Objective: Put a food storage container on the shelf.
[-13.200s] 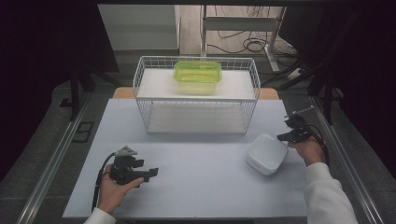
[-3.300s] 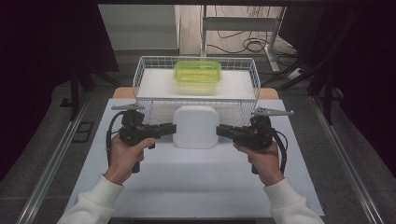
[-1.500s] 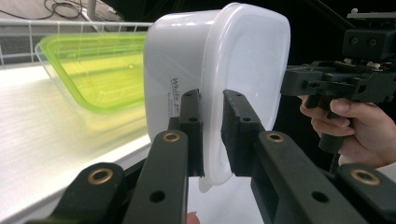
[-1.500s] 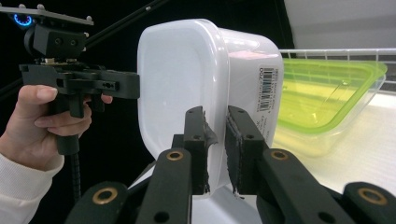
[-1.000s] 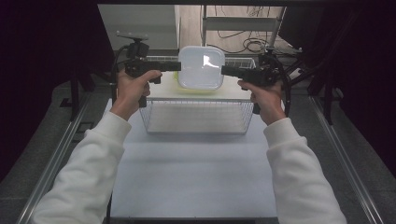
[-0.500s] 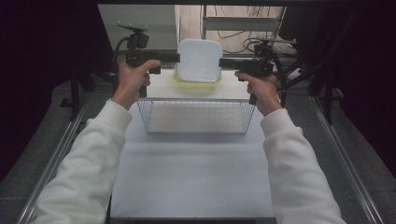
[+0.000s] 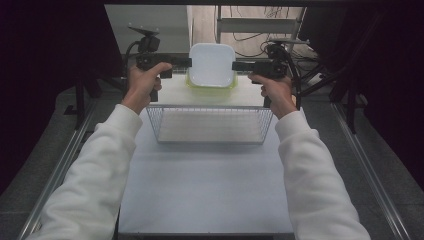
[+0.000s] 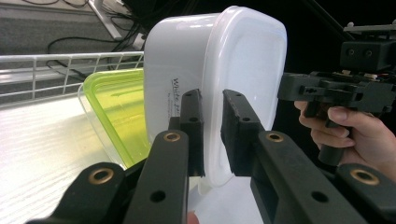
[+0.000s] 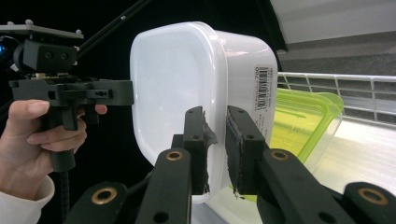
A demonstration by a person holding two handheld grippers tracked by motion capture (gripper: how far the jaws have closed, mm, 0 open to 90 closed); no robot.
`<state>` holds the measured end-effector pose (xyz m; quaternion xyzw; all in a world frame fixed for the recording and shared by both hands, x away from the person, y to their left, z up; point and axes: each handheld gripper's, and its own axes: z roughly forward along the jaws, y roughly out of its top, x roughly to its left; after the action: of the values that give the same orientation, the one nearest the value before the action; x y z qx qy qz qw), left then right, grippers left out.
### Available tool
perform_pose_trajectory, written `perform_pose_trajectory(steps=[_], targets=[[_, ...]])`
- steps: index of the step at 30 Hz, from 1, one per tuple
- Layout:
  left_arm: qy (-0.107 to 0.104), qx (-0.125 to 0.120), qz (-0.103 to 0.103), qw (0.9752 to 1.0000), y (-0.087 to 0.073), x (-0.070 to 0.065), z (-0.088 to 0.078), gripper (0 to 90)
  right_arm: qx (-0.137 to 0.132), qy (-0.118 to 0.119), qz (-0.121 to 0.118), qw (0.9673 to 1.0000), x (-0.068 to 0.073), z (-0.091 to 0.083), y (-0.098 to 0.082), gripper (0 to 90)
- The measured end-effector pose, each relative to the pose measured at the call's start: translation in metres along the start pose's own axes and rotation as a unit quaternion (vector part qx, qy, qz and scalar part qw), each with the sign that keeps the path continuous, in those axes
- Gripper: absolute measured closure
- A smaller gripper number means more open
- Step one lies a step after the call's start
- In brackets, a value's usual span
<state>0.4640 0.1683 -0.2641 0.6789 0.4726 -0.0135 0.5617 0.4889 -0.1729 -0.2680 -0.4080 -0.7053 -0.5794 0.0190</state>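
Observation:
A white plastic container (image 7: 211, 64) hangs upside down over the far part of the white wire basket (image 7: 210, 132), just above a lime green container (image 7: 194, 86) that sits inside. My left gripper (image 7: 186, 62) is shut on the white container's left rim (image 8: 212, 140), and my right gripper (image 7: 236, 66) is shut on its right rim (image 9: 215, 154). In the left gripper view the green container (image 8: 116, 112) lies just behind and below the white one. The right gripper view shows a barcode label (image 9: 262, 88) on the white container's side wall and the green container (image 9: 303, 121) beyond it.
The wire basket stands at the far end of a white tabletop (image 7: 205, 190). Metal rails (image 7: 365, 170) run along both sides of the table. Dark stands and cables (image 7: 310, 65) crowd the floor behind the basket.
Both hands have carried the white container farther away over the basket and slightly lower, bringing it over the green container. The grips are unchanged.

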Motion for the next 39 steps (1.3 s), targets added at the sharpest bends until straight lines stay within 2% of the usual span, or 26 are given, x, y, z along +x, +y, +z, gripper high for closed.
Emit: perform_pose_trajectory(steps=[5,7,12,17,20,24,29,32,34,39], targets=[[-0.002,0.004,-0.005,1.0000,0.000,0.002,0.002,79.0,0.005,-0.005,0.007,1.0000,0.001,0.000,0.003,77.8],[-0.005,0.005,-0.017,0.9998,0.001,0.005,0.004,78.8,0.009,-0.007,0.011,0.9999,0.000,0.001,0.005,77.5],[-0.018,0.006,-0.046,0.9987,0.005,0.014,0.006,78.5,0.021,-0.010,0.042,0.9989,-0.002,0.004,0.012,76.7],[-0.032,0.007,-0.077,0.9965,0.011,0.022,0.010,78.2,0.030,-0.008,0.066,0.9973,-0.009,0.009,0.020,74.8],[-0.034,0.004,-0.092,0.9952,0.014,0.026,0.014,77.2,0.035,-0.005,0.089,0.9954,-0.015,0.013,0.023,74.0],[-0.037,0.003,-0.119,0.9922,0.017,0.034,0.018,76.1,0.034,0.003,0.122,0.9919,-0.024,0.018,0.027,73.7],[-0.042,-0.001,-0.140,0.9892,0.019,0.041,0.023,75.0,0.040,0.002,0.146,0.9885,-0.030,0.023,0.031,72.9],[-0.038,0.001,-0.146,0.9885,0.019,0.045,0.026,73.9,0.039,0.003,0.161,0.9862,-0.035,0.026,0.032,71.9],[-0.044,-0.001,-0.149,0.9878,0.019,0.047,0.026,73.7,0.041,0.008,0.171,0.9843,-0.037,0.027,0.031,71.1],[-0.040,-0.003,-0.145,0.9886,0.019,0.046,0.026,73.3,0.033,0.006,0.171,0.9846,-0.038,0.028,0.031,71.3]])
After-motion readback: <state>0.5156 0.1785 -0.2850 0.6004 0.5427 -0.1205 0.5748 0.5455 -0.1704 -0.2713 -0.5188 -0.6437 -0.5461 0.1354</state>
